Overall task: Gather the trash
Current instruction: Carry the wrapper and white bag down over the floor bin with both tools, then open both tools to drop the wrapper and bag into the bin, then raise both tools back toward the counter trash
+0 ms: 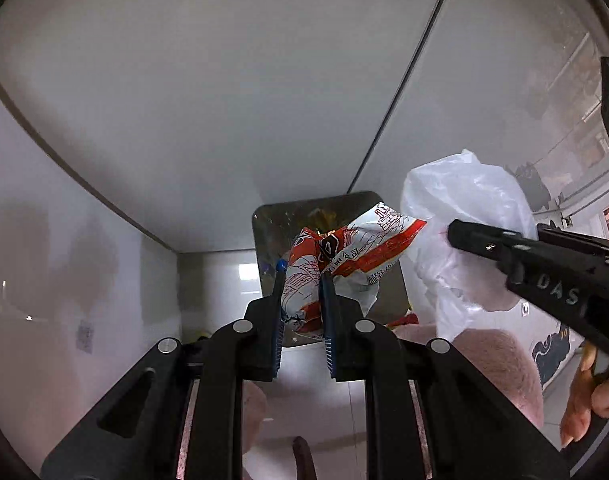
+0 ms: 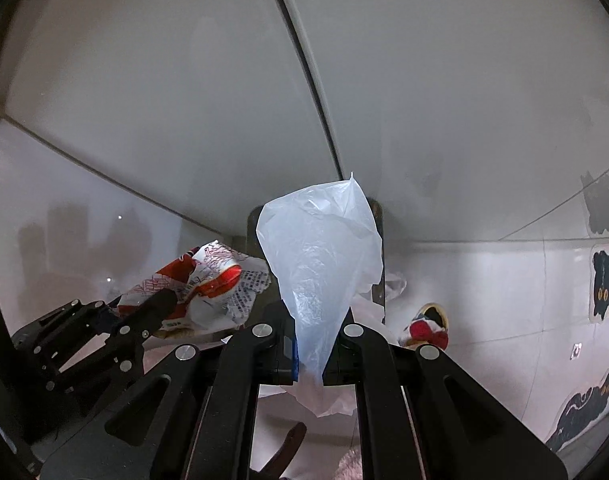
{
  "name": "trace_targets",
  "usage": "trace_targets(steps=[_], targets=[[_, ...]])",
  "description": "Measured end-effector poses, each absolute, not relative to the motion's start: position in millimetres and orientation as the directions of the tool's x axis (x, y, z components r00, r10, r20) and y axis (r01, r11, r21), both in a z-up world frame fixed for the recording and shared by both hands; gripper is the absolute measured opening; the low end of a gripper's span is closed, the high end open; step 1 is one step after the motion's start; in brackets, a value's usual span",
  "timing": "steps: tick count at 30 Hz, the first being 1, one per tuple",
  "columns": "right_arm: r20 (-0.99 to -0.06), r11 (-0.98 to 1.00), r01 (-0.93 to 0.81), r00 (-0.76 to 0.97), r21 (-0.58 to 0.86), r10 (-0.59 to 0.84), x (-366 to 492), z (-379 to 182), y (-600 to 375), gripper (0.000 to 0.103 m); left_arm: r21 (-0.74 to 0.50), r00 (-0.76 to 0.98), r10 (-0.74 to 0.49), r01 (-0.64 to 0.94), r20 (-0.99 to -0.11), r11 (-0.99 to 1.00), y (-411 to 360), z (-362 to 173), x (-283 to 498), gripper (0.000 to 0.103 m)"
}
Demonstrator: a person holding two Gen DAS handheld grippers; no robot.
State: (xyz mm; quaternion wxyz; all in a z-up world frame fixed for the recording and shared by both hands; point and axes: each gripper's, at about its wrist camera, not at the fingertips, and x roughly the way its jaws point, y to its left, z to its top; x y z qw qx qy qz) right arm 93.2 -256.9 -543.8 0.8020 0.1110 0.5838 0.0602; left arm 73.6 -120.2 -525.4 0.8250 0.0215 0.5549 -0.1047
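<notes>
the left tool (image 1: 302, 300) is nearly closed, its blue-padded fingers (image 1: 278, 296) pinching a crumpled red-and-white printed snack wrapper (image 1: 344, 256) that sticks up past the fingertips at the centre of the left wrist frame and fans toward the upper right. the right tool (image 2: 308, 344) is likewise drawn in tight on a thin translucent white plastic bag (image 2: 320, 260), which rises from between its jaws to a peak at mid-frame while a loose tail hangs below. in the left wrist view the right tool comes in from the right edge, and the bag sits just beside the wrapper's right end, the two seeming to touch or nearly so. behind both, a shiny metal panel (image 1: 272, 224), possibly a bin lid, stands against the white wall. the wrapper's long axis points toward the bag, so i judge the coming move to be either dropping both at that panel or tucking the wrapper into the bag; the left tool is nearer the panel.
</notes>
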Motion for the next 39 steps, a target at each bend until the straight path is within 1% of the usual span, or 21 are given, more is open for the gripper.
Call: trace_targets(steps=[10, 12, 18, 20, 22, 23, 24, 25, 26, 27, 30, 31, 32, 33, 34, 35, 37, 38, 39], targets=[[-0.938, 0.957, 0.075, 0.233, 0.281, 0.257, 126, -592, -249, 0.008, -0.099, 0.294, -0.157, 0.202, -0.943, 0.974, -127, -564, 98, 0.015], [-0.939, 0.955, 0.078, 0.223, 0.286, 0.262, 127, -597, -249, 0.010, -0.102, 0.283, -0.159, 0.204, -0.946, 0.974, -127, -570, 101, 0.015], [-0.942, 0.959, 0.068, 0.216, 0.277, 0.257, 137, -601, -242, 0.011, -0.115, 0.259, -0.167, 0.203, -0.951, 0.972, -127, -580, 106, 0.017], [-0.942, 0.957, 0.071, 0.213, 0.280, 0.259, 137, -595, -241, 0.011, -0.109, 0.259, -0.162, 0.207, -0.952, 0.972, -130, -581, 108, 0.020], [-0.942, 0.955, 0.079, 0.210, 0.285, 0.263, 140, -596, -242, 0.012, -0.105, 0.263, -0.159, 0.209, -0.952, 0.972, -130, -580, 106, 0.030], [-0.942, 0.955, 0.082, 0.209, 0.286, 0.264, 141, -596, -242, 0.019, -0.100, 0.267, -0.155, 0.208, -0.951, 0.973, -131, -578, 105, 0.034], [-0.940, 0.953, 0.083, 0.210, 0.291, 0.269, 140, -596, -243, 0.026, -0.097, 0.270, -0.152, 0.206, -0.951, 0.974, -131, -577, 104, 0.040], [-0.939, 0.952, 0.083, 0.213, 0.294, 0.271, 139, -594, -245, 0.042, -0.095, 0.272, -0.150, 0.205, -0.950, 0.974, -130, -576, 104, 0.045], [-0.937, 0.951, 0.083, 0.219, 0.297, 0.274, 139, -590, -247, 0.046, -0.090, 0.278, -0.146, 0.204, -0.949, 0.975, -130, -574, 104, 0.048], [-0.936, 0.951, 0.081, 0.223, 0.297, 0.273, 138, -588, -248, 0.046, -0.085, 0.283, -0.141, 0.201, -0.949, 0.976, -129, -572, 104, 0.051], [-0.931, 0.949, 0.082, 0.238, 0.303, 0.277, 137, -577, -249, 0.047, -0.073, 0.297, -0.129, 0.193, -0.946, 0.978, -125, -566, 101, 0.057], [-0.930, 0.949, 0.081, 0.243, 0.305, 0.278, 136, -573, -249, 0.053, -0.072, 0.301, -0.127, 0.189, -0.945, 0.979, -123, -563, 99, 0.061], [-0.928, 0.950, 0.078, 0.251, 0.303, 0.275, 135, -569, -250, 0.061, -0.071, 0.306, -0.126, 0.186, -0.944, 0.980, -121, -560, 99, 0.063], [-0.927, 0.951, 0.074, 0.259, 0.300, 0.272, 134, -565, -250, 0.065, -0.070, 0.313, -0.125, 0.184, -0.942, 0.981, -120, -557, 97, 0.068], [-0.926, 0.955, 0.066, 0.272, 0.289, 0.261, 132, -558, -250, 0.074, -0.067, 0.324, -0.123, 0.179, -0.938, 0.982, -117, -551, 94, 0.072], [-0.926, 0.958, 0.061, 0.282, 0.280, 0.253, 131, -553, -250, 0.080, -0.067, 0.331, -0.123, 0.175, -0.936, 0.982, -116, -547, 93, 0.074], [-0.921, 0.964, 0.050, 0.311, 0.262, 0.234, 125, -539, -249, 0.085, -0.067, 0.349, -0.123, 0.168, -0.929, 0.984, -113, -538, 91, 0.081], [-0.919, 0.966, 0.048, 0.324, 0.256, 0.227, 123, -530, -250, 0.088, -0.066, 0.363, -0.123, 0.165, -0.923, 0.984, -111, -531, 88, 0.083], [-0.914, 0.968, 0.047, 0.342, 0.246, 0.216, 119, -519, -251, 0.088, -0.067, 0.374, -0.125, 0.165, -0.919, 0.984, -111, -525, 86, 0.085]])
